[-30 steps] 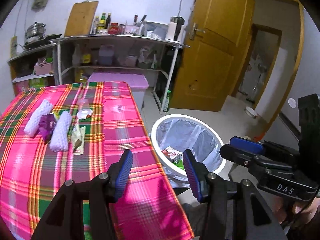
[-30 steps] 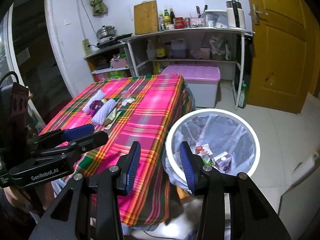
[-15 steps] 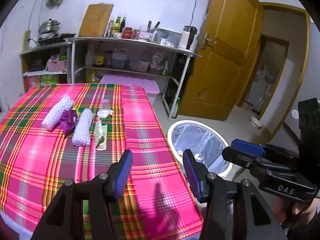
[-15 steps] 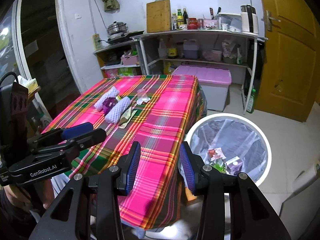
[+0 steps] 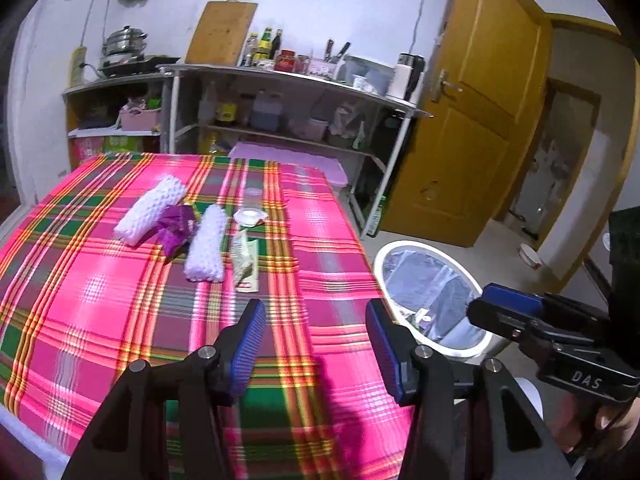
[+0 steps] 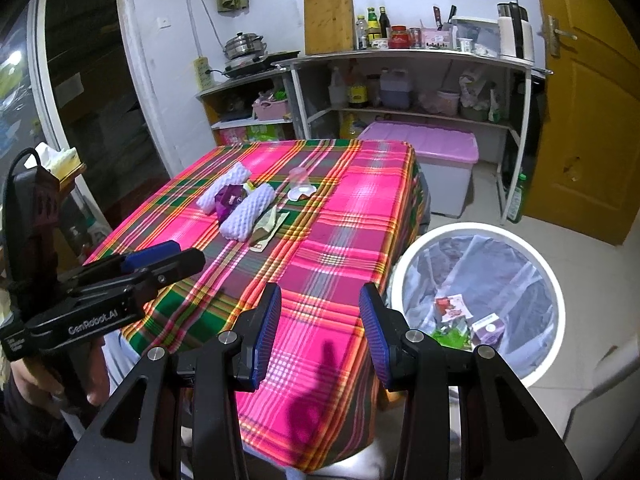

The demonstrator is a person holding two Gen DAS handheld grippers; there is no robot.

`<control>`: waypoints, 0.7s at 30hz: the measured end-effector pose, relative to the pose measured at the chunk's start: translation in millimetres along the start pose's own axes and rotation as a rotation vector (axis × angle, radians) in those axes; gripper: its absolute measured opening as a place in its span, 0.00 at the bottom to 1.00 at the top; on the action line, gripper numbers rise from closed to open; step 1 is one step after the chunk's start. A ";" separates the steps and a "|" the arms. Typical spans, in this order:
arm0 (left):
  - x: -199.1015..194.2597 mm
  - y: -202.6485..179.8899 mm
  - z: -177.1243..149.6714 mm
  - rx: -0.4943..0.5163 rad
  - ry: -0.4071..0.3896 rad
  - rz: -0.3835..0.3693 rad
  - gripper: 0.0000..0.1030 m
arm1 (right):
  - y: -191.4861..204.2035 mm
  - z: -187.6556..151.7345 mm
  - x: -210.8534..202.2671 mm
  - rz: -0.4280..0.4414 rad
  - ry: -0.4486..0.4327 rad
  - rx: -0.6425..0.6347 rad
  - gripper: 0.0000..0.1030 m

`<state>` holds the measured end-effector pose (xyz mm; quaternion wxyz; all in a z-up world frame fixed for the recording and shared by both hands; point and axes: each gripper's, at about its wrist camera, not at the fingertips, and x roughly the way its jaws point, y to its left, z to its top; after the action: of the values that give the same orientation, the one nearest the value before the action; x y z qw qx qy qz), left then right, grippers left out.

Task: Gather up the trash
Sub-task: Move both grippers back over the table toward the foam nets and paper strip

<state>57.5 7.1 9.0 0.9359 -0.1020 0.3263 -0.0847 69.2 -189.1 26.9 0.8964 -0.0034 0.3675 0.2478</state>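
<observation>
A wooden cutting board [image 6: 329,20] leans beside what look like sauce bottles [image 6: 374,26] above a pink-lidded bin [image 6: 424,141].

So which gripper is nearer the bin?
Right. The right gripper sits at the table corner beside the bin; the left gripper is further over the table.

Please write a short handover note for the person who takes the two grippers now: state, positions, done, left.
Left gripper: open, empty, over the table's near edge.
Right gripper: empty, jaws opening, near the bin-side edge.
Trash bin: on the floor beside the table, some packaging already inside.
Left on the tablecloth: two white foam nets, purple wrapper, beige sachet, clear cup with lid.
</observation>
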 end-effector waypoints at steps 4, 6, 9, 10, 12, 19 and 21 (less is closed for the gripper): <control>6.5 15.2 1.2 -0.024 0.008 0.030 0.50 | -0.2 1.2 8.4 0.018 0.009 0.005 0.47; 10.1 21.7 3.3 -0.032 0.010 0.045 0.50 | -0.6 2.2 12.6 0.022 0.014 0.006 0.47; 16.0 32.7 6.8 -0.048 0.013 0.071 0.50 | -2.7 3.3 18.4 0.027 0.021 0.008 0.47; 18.2 36.7 7.9 -0.052 0.014 0.077 0.50 | -3.2 3.8 20.8 0.028 0.025 0.009 0.47; 23.4 44.8 10.5 -0.064 0.017 0.095 0.50 | -4.5 4.7 26.0 0.030 0.034 0.012 0.47; 44.3 66.4 18.4 -0.089 0.032 0.142 0.50 | -8.8 6.3 40.6 0.037 0.058 0.018 0.47; 51.5 69.5 21.1 -0.087 0.040 0.147 0.50 | -10.5 6.9 44.9 0.037 0.065 0.020 0.47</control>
<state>117.0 65.4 -22.5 0.9275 -0.1167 0.3550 -0.0038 105.7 -177.2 0.4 0.8791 0.0043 0.3990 0.2606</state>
